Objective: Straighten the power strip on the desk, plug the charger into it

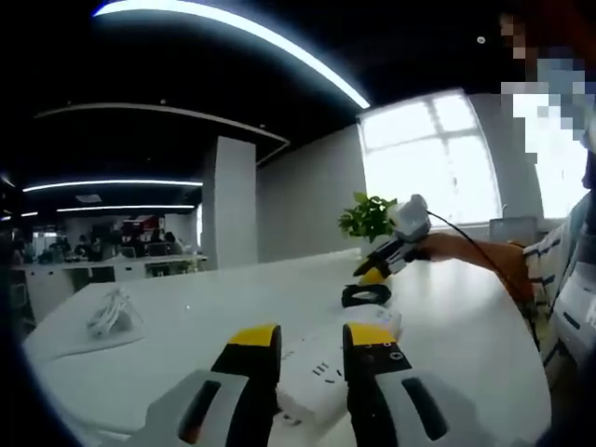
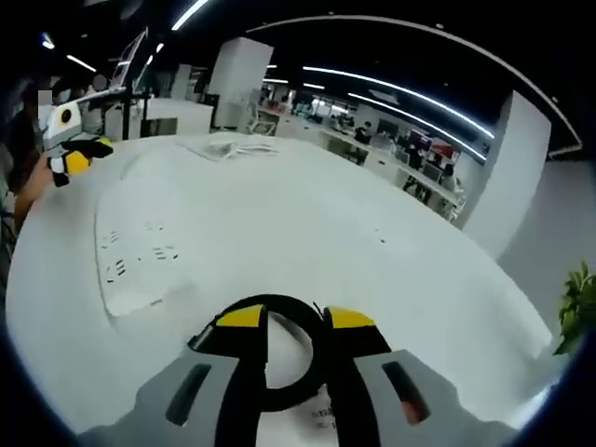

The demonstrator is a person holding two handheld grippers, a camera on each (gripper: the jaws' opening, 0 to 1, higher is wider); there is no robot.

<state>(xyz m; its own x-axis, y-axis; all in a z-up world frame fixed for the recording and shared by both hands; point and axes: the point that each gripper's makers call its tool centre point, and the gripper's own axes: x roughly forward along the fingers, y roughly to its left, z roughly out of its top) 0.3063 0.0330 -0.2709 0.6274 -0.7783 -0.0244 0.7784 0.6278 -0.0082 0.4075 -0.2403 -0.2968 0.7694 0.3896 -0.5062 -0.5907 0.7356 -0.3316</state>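
On the white desk [image 1: 168,326], close to its near edge, the white power strip [image 1: 321,368] lies flat with its socket face up, and in the left gripper view the left gripper [image 1: 312,345] hangs low over it, its yellow-tipped jaws apart with a stretch of the strip showing between them and nothing held. Just past the strip's far end sits a black ring-shaped object [image 1: 365,295] with a white piece beside it, which I take to be the charger though its form is hard to make out. Beyond that, toward the desk's far right edge, the right gripper [image 1: 384,264] comes in from the right, carried by a person's hand in an orange sleeve [image 1: 470,251]. Its own view shows the right gripper [image 2: 296,321] poised over that black ring [image 2: 279,368], jaws parted to either side of the ring's upper arc; whether they touch it I cannot tell. From there the power strip [image 2: 140,256] lies to the left, toward the desk [image 2: 326,223] edge, and the left gripper [image 2: 79,154] sits at the far left. A loose bundle of white cable [image 1: 112,312] rests near the desk's far left corner, and a green potted plant [image 1: 368,216] stands behind the far edge by the window.
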